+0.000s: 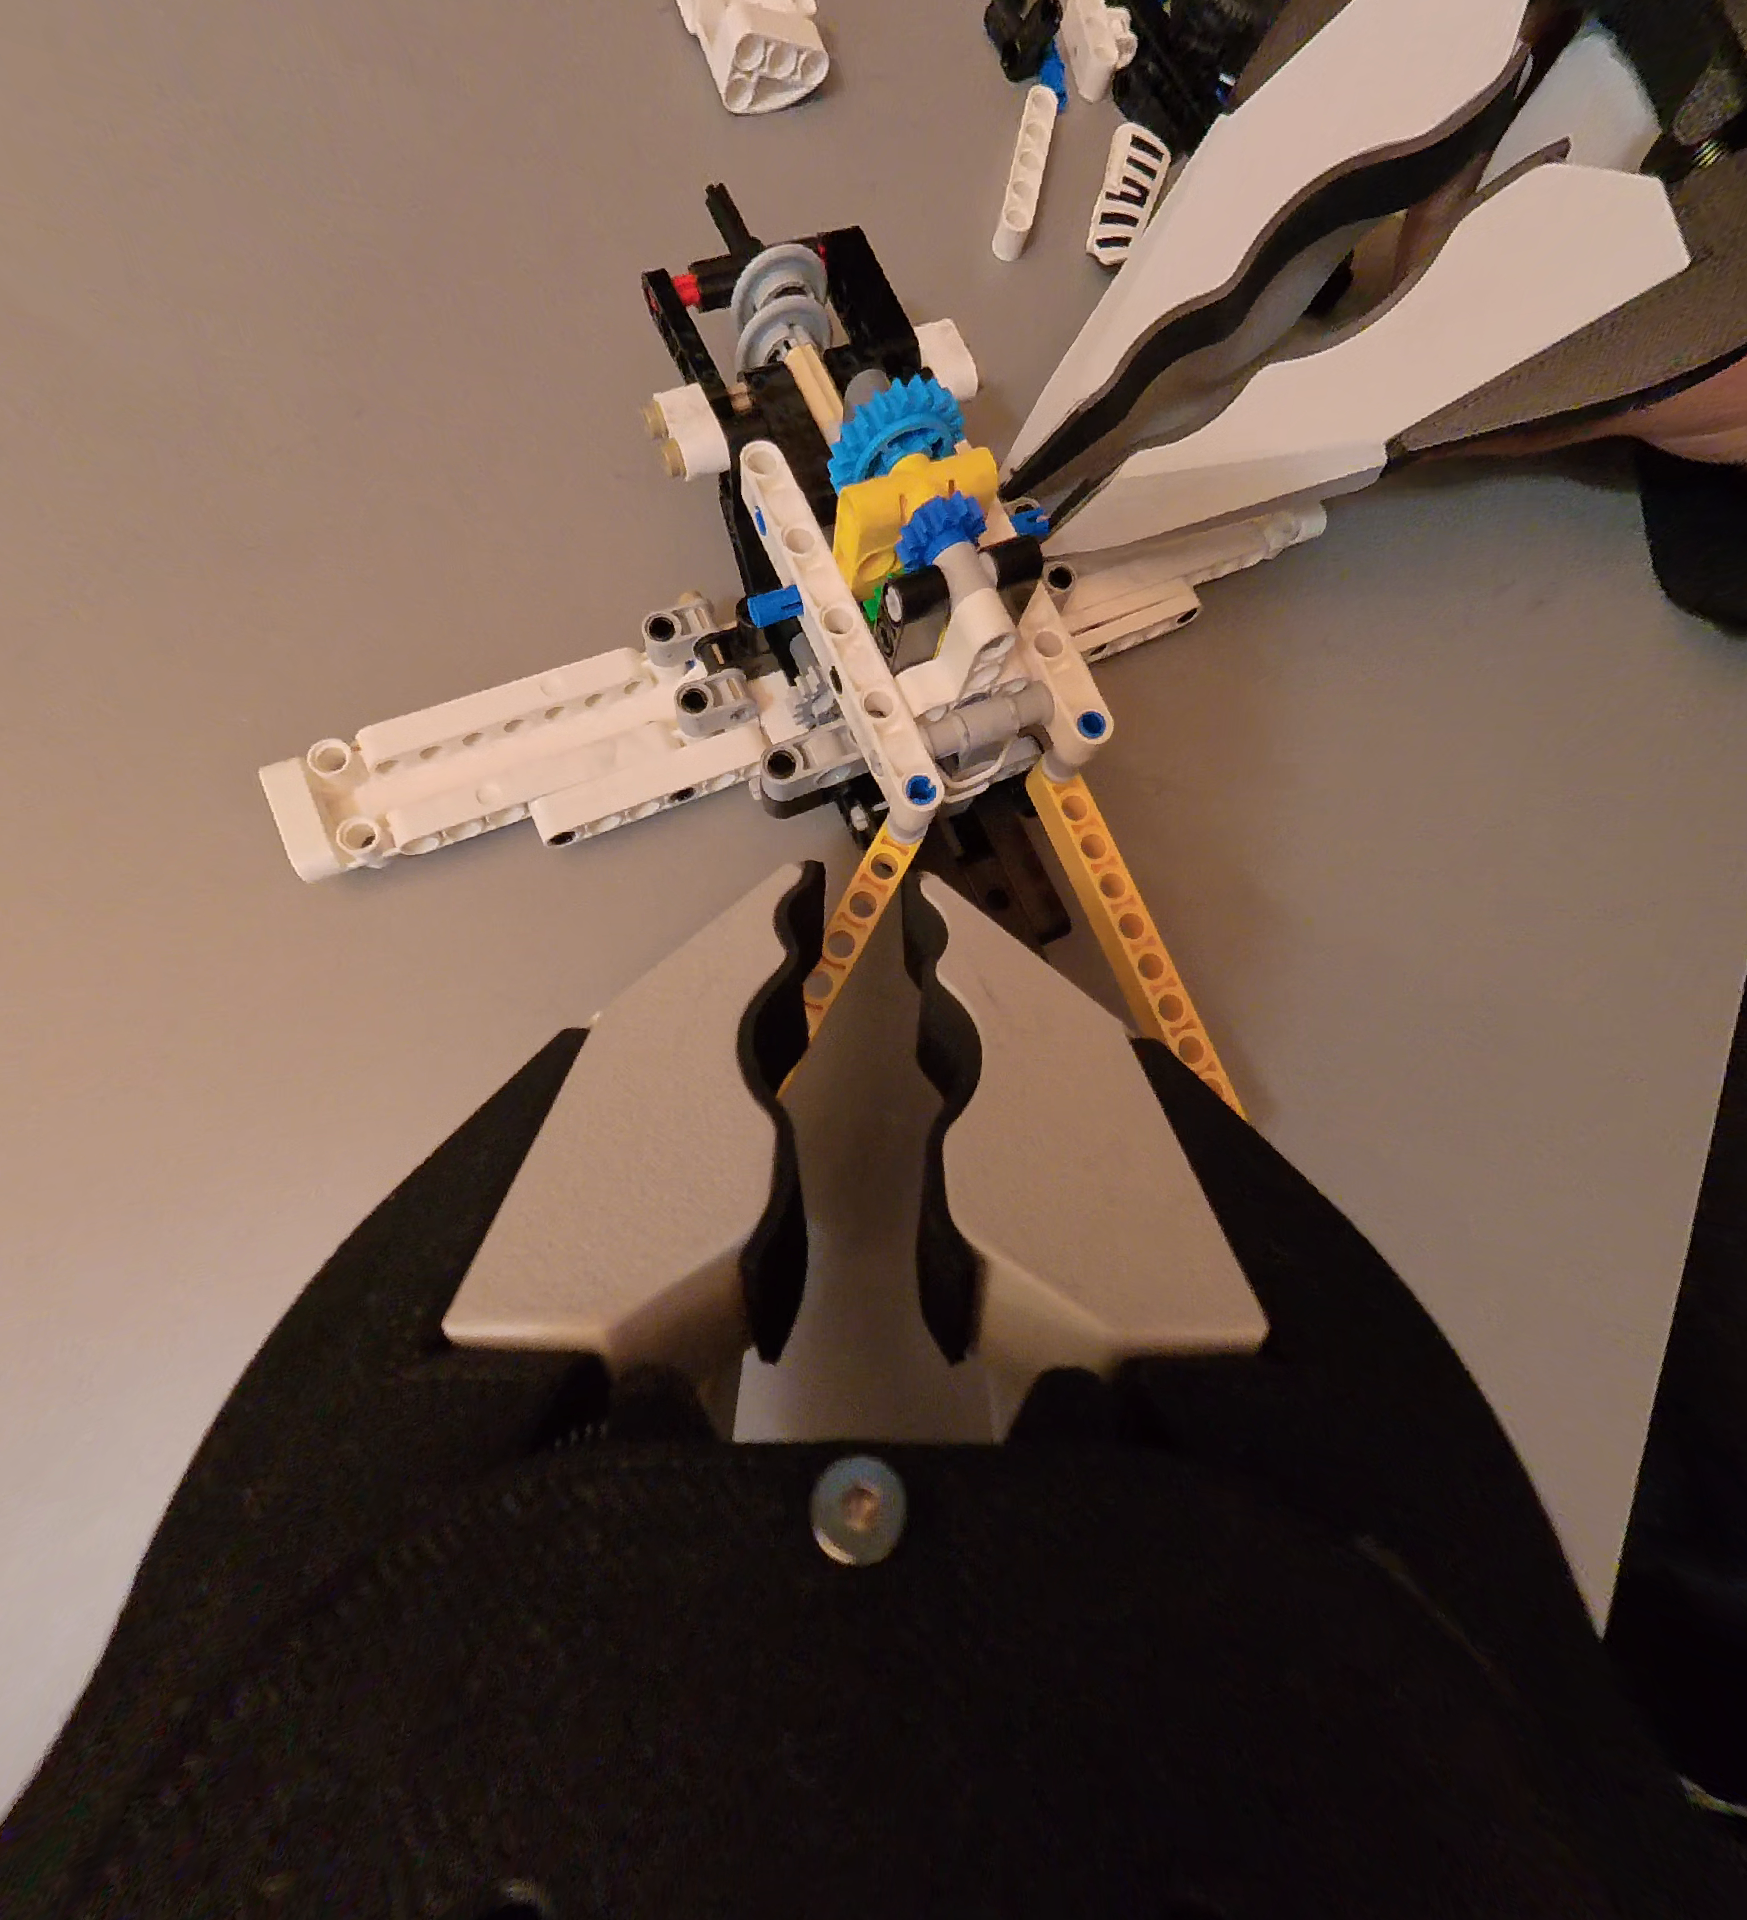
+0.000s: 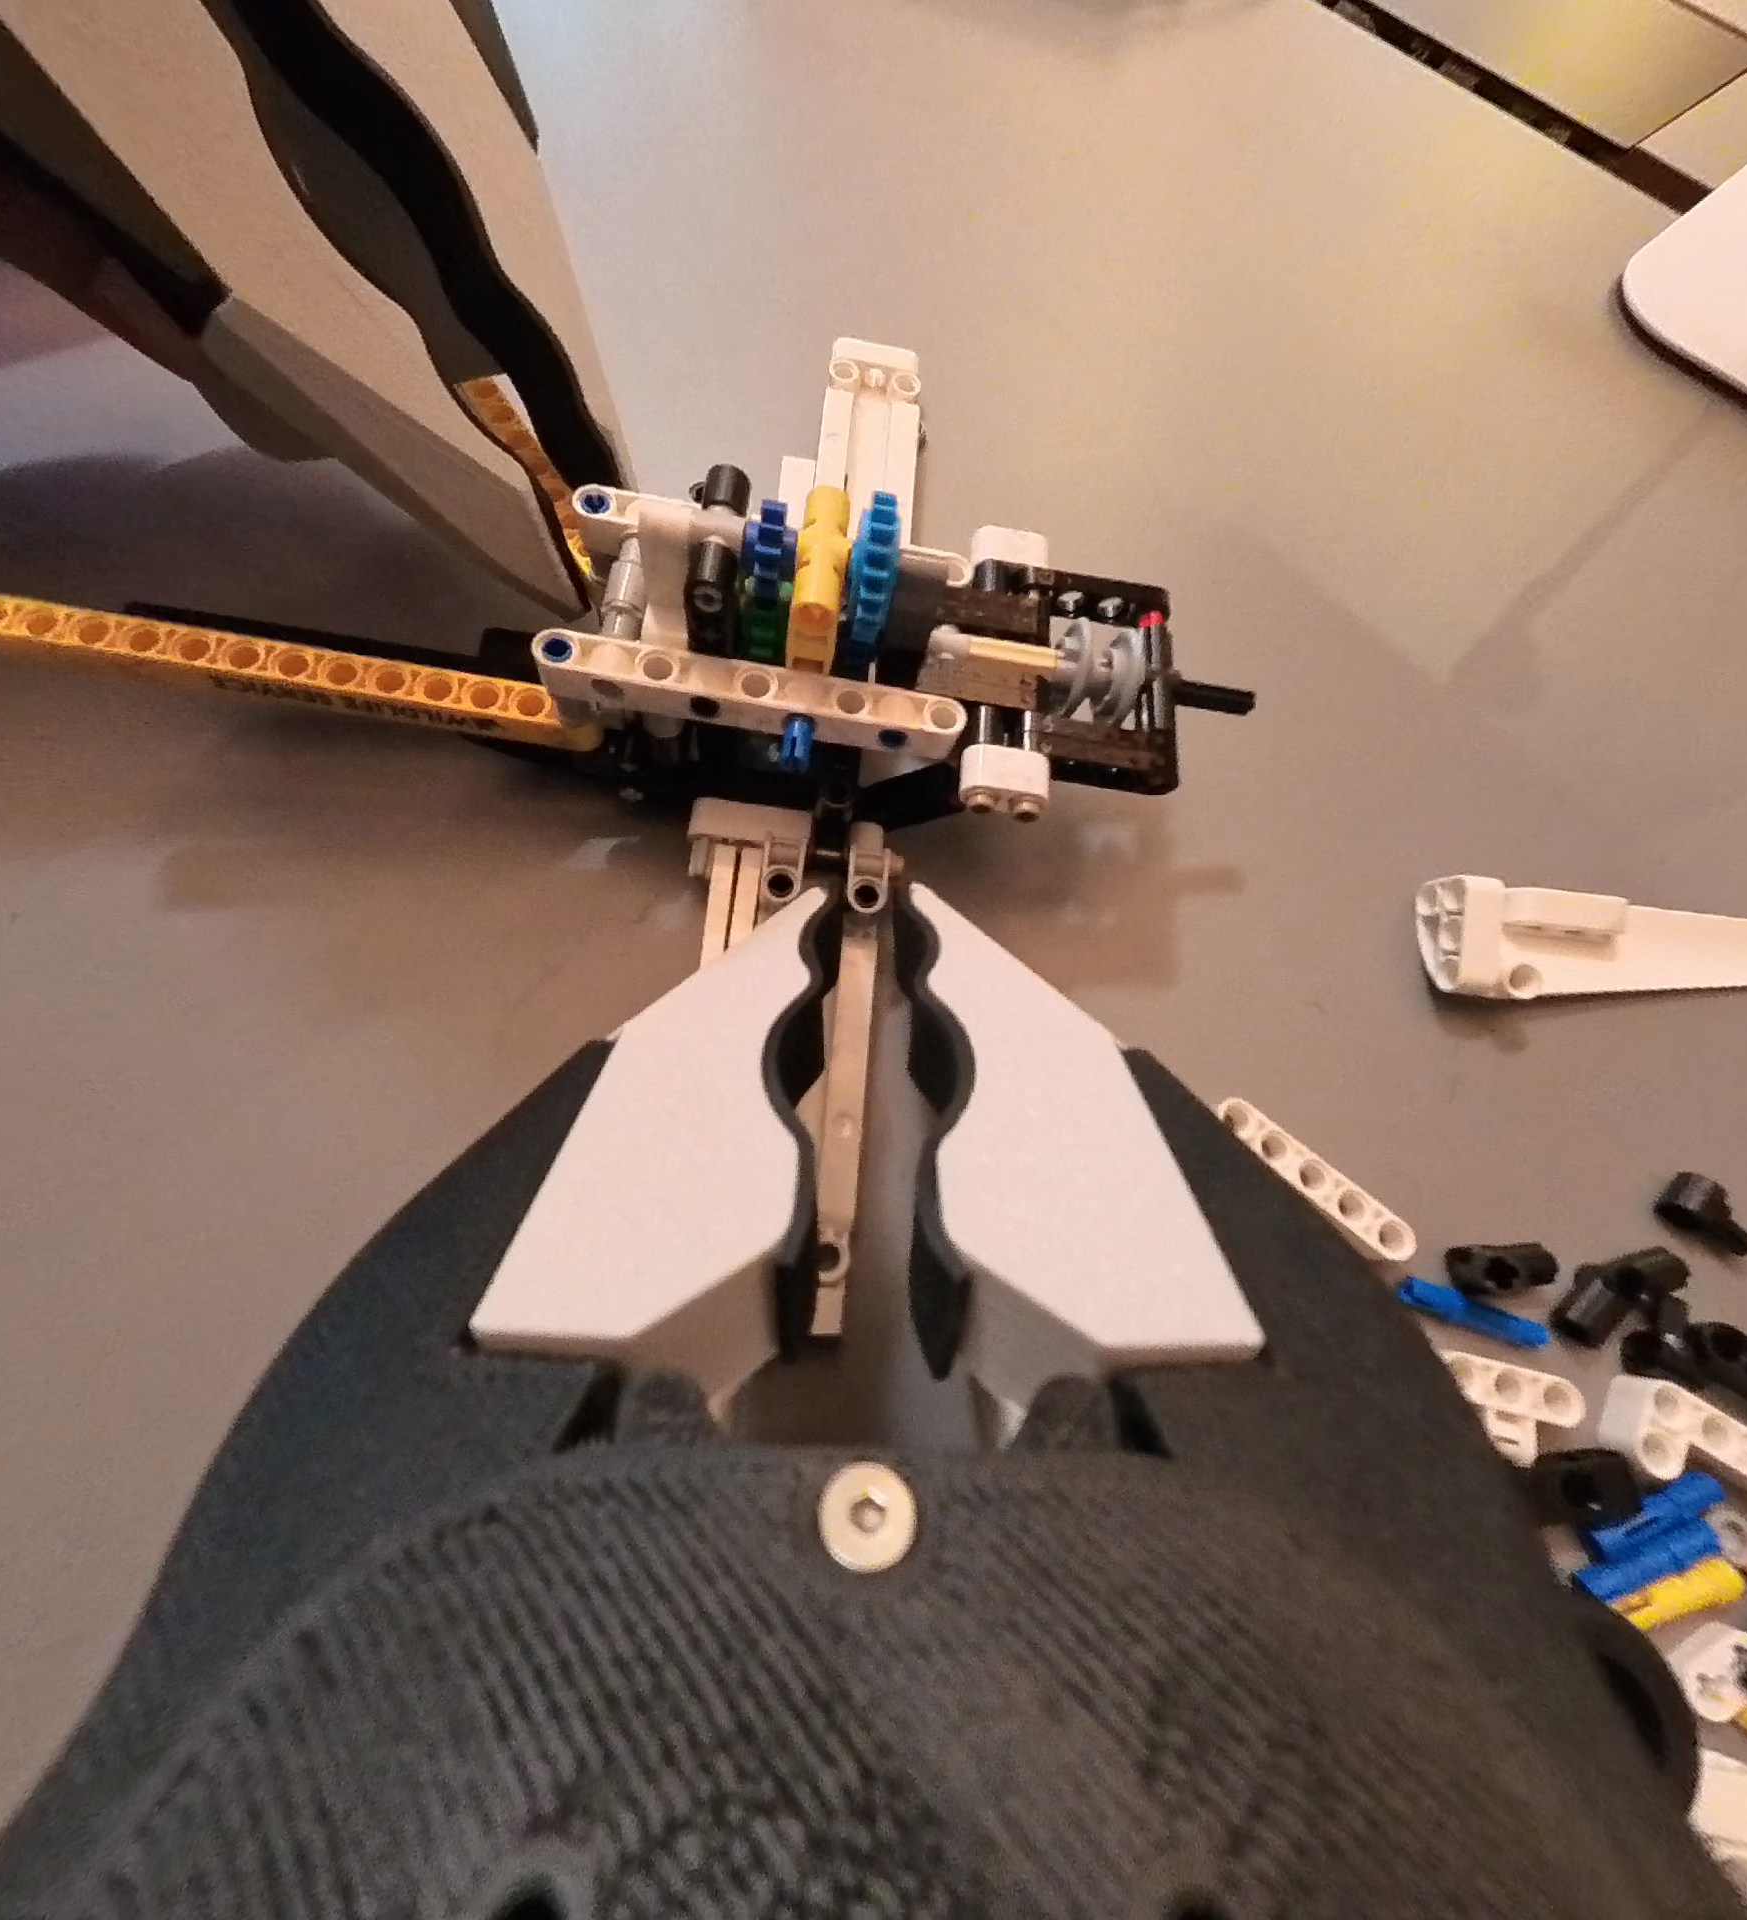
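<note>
A grey surface (image 2: 1264, 312) carries loose building pieces. At the right of the right wrist view lies a white wing-shaped panel (image 2: 1617, 951). Below it is a white holed beam (image 2: 1316, 1174), then a heap of black, blue, yellow and white pieces (image 2: 1679, 1507) at lower right. A white rounded slab (image 2: 1742, 301) sits at upper right.

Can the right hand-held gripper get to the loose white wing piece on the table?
Probably not right now: the right hand-held gripper is shut on a white beam of the toy model. The wing piece lies in the open.
</note>
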